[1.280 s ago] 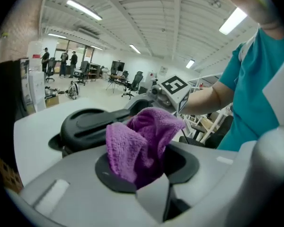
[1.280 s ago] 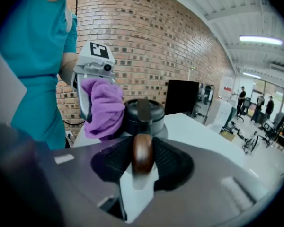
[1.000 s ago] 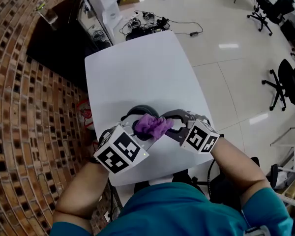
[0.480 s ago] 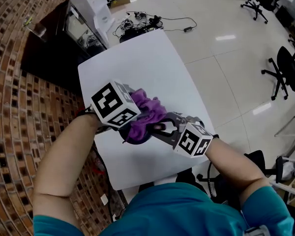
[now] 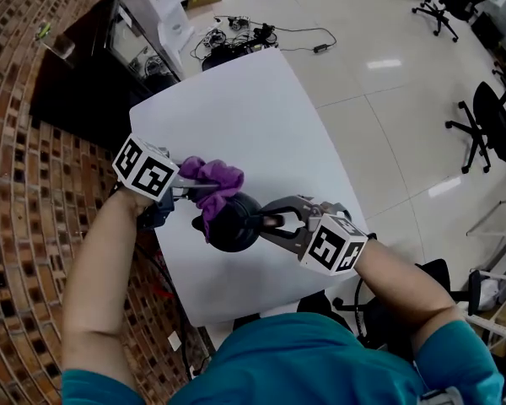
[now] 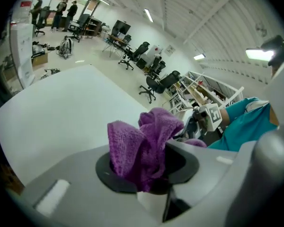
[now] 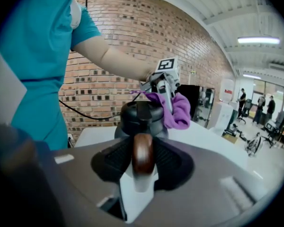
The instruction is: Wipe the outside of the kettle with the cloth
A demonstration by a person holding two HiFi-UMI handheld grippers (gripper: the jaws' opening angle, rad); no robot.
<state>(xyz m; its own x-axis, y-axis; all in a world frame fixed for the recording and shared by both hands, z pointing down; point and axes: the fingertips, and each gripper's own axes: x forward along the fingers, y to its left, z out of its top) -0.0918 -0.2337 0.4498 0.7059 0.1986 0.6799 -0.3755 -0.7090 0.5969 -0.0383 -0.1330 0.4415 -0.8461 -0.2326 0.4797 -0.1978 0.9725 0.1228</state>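
Tongs, state: left gripper (image 6: pixel 146 167) clamped on a bunched purple cloth (image 6: pixel 142 143); right gripper (image 7: pixel 143 162) closed on the kettle's brown handle (image 7: pixel 143 156), jaws kept partly apart by its width.
Kettle, place: black kettle (image 5: pixel 233 223) upright on the white table (image 5: pixel 236 108), toward the table's 6 o'clock edge in the head view.
Cloth, contact: lies against the kettle's top rim at about 11 o'clock; how hard it presses cannot be told.
Governing relation: kettle sits at 4 o'clock from the left gripper's tips, just beside them.
Handle axis: runs out from the body toward 4 o'clock, into the right gripper.
Nearer hand: left gripper commands the flank from 9 to 12 o'clock; the 3 to 5 o'clock flank is blocked by the handle and the right gripper.
Assessment: wipe is under way at the upper shoulder; lower wall and far side judged outstanding.
Next move, requirement: sweep the cloth down and round the 9 o'clock side while the right gripper steadies.
Risk: sideways push may tip or twist the kettle on its handle.
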